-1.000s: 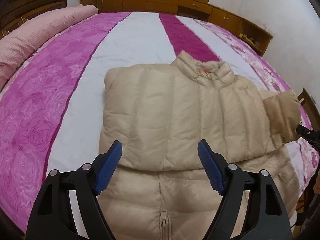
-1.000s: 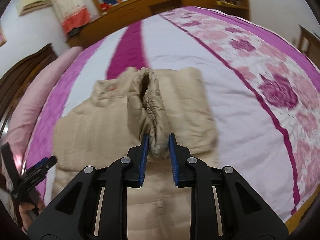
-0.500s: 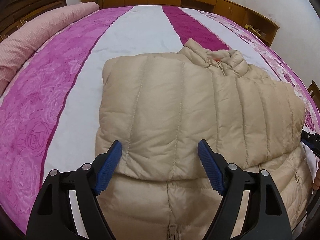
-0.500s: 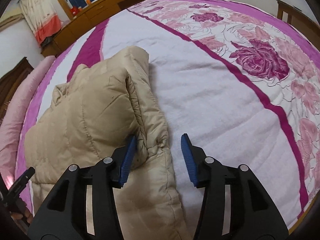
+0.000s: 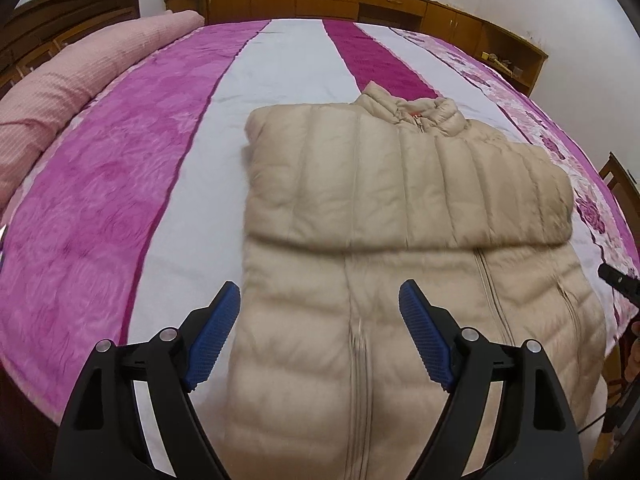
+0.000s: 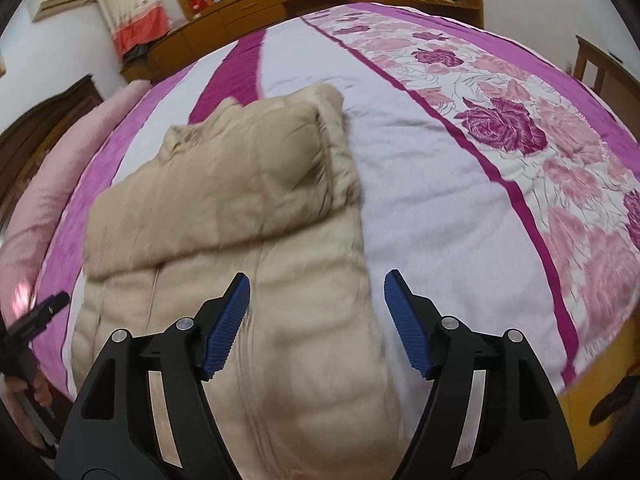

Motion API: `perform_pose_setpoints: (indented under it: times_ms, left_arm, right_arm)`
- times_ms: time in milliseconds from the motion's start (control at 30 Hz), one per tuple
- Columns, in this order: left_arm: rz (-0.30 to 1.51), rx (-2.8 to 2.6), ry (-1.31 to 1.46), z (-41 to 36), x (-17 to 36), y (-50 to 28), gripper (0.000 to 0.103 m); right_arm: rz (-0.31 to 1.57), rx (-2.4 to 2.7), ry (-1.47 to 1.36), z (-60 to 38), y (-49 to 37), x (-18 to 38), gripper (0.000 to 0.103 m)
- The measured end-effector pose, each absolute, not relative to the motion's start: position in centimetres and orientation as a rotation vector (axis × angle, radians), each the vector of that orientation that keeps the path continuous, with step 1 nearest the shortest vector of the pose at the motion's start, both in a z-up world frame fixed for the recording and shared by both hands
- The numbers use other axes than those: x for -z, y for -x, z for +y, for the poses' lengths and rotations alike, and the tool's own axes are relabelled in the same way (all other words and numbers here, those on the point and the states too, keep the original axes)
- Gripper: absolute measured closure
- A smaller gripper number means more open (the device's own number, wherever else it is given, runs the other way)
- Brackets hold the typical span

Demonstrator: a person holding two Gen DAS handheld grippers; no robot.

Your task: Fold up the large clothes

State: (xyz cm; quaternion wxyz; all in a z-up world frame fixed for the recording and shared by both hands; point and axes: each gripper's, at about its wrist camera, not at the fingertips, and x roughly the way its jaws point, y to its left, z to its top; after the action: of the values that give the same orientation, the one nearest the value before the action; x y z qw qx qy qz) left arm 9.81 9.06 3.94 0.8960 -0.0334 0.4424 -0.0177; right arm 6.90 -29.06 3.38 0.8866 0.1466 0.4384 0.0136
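A beige quilted puffer jacket (image 5: 400, 208) lies on the bed, front up, with both sleeves folded across its chest and the collar (image 5: 416, 110) at the far end. My left gripper (image 5: 320, 332) hovers open above the jacket's lower left part, its jaws still widening, nothing between the pads. In the right wrist view the same jacket (image 6: 224, 216) fills the left half. My right gripper (image 6: 316, 320) is above the jacket's lower right edge; its jaws are opening and hold nothing. The folded sleeve's cuff (image 6: 340, 168) rests free on the jacket.
The bed has a pink, magenta and white striped cover (image 5: 120, 200) with a rose print on the right (image 6: 504, 128). A pink rolled quilt (image 5: 80, 80) lies at the left. Wooden cabinets (image 5: 360, 0) line the far wall. A person's hand (image 6: 38, 388) shows at the left edge.
My right gripper let go of the sleeve cuff, opened wide and drew back toward the hem. The sleeve now lies flat across the chest. My left gripper also pulled back toward the hem.
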Motion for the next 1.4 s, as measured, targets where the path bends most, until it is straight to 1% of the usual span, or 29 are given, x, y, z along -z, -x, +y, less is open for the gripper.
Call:
perform_pose_setpoints:
  times_ms: [200,400,433,500,600,1033,1267,1400]
  left_arm:
    - [0.914,0.031,0.075,10.0,-4.0,-5.8,0.022]
    - [0.928,0.000,0.106,11.1,-2.9,-2.5,0.022]
    - [0.931,-0.003,0.112,11.1,-2.7,-2.1,0.022]
    - [0.938,-0.011,0.117,11.3,-2.3,-1.3,0.022]
    - [0.944,-0.040,0.097,11.4,-1.6,-0.7,0.022]
    - [1.042,-0.065,0.059,11.3,2.7,-0.7,0.021]
    - [1.039,-0.067,0.092,11.7,3.5,-0.9,0.018]
    - [1.043,-0.067,0.111,11.8,4.0,-0.8,0.018]
  right_arm:
    - [0.943,-0.046,-0.258,-28.2,-2.8,-2.1,0.032]
    - [0.998,-0.051,-0.225,-28.4,0.1,-0.3,0.031]
    - [1.001,-0.055,-0.221,-28.5,0.4,-0.2,0.030]
    - [1.010,-0.058,-0.211,-28.6,1.1,0.1,0.023]
    - [1.017,-0.046,-0.190,-28.9,2.0,0.5,0.019]
    - [1.060,-0.035,-0.135,-28.1,1.9,2.6,0.019]
    - [1.074,-0.052,-0.180,-28.8,1.6,3.6,0.019]
    - [1.071,-0.052,-0.161,-28.5,1.6,3.9,0.019]
